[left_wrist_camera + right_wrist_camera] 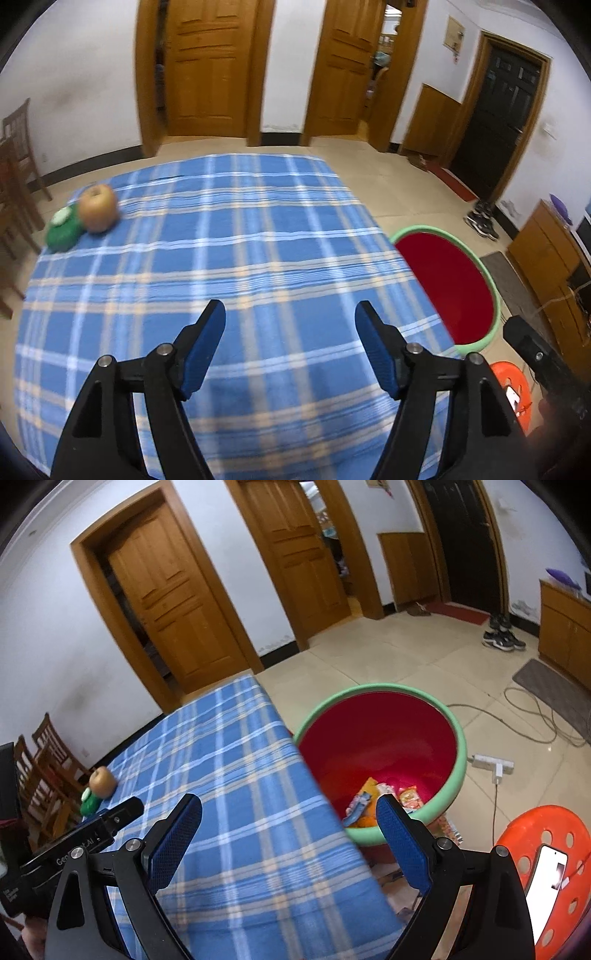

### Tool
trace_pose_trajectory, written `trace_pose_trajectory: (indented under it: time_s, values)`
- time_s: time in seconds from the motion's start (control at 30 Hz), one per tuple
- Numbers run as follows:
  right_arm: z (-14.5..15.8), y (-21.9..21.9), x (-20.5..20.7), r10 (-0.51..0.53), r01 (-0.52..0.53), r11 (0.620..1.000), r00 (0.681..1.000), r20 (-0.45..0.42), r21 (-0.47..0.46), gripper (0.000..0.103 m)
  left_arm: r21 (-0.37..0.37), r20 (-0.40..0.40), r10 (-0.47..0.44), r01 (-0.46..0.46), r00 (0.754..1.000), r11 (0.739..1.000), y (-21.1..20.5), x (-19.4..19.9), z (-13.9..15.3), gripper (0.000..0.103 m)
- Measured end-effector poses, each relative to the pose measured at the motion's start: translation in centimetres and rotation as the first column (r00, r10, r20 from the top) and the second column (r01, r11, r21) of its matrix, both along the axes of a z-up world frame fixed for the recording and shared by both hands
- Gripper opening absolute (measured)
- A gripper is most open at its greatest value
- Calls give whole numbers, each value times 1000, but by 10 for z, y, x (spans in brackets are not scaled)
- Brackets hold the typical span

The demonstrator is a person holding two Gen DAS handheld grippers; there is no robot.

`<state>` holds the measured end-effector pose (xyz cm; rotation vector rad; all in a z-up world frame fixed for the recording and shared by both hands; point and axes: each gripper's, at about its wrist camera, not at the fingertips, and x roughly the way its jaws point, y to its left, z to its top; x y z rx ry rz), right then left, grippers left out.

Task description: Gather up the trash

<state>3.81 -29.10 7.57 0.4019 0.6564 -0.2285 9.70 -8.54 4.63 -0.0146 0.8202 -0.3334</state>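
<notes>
Hanging over the blue plaid cloth of the counter, the left claw stands wide with its blue pads apart and nothing between them. The right claw is likewise spread wide and empty, poised above the counter's right edge, with one pad over the cloth and the other in front of the tub.

The tub, red inside with a green rim, sits on the tiled floor just beside the counter's right edge. Trash lies at its bottom: several bright snack wrappers in orange, yellow and blue, bunched toward the near wall. In the left wrist view only the tub's red interior and rim show, and its contents are hidden behind the counter's edge.

At the far left corner of the counter an apple rests touching a green round container with a white top; both are well apart from either claw. The rest of the cloth near the claws is bare.

An orange perforated stool stands on the floor to the right of the tub, with a phone lying on its seat. A white power strip and cables lie on the tiles beyond the tub.
</notes>
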Motion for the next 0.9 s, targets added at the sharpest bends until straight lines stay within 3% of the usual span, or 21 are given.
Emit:
trace_pose_trajectory:
  time_s: [0.43,0.9]
  values:
    - [-20,57,-11,88,-89,991,996,-14,-96,96,6,43,128,-128,991,992,58,-39,-8,77]
    - [-28,76,-19,114,-116,985,993,-20,-128,96,37,70,163,-166,984,986,71,-53,-15,77]
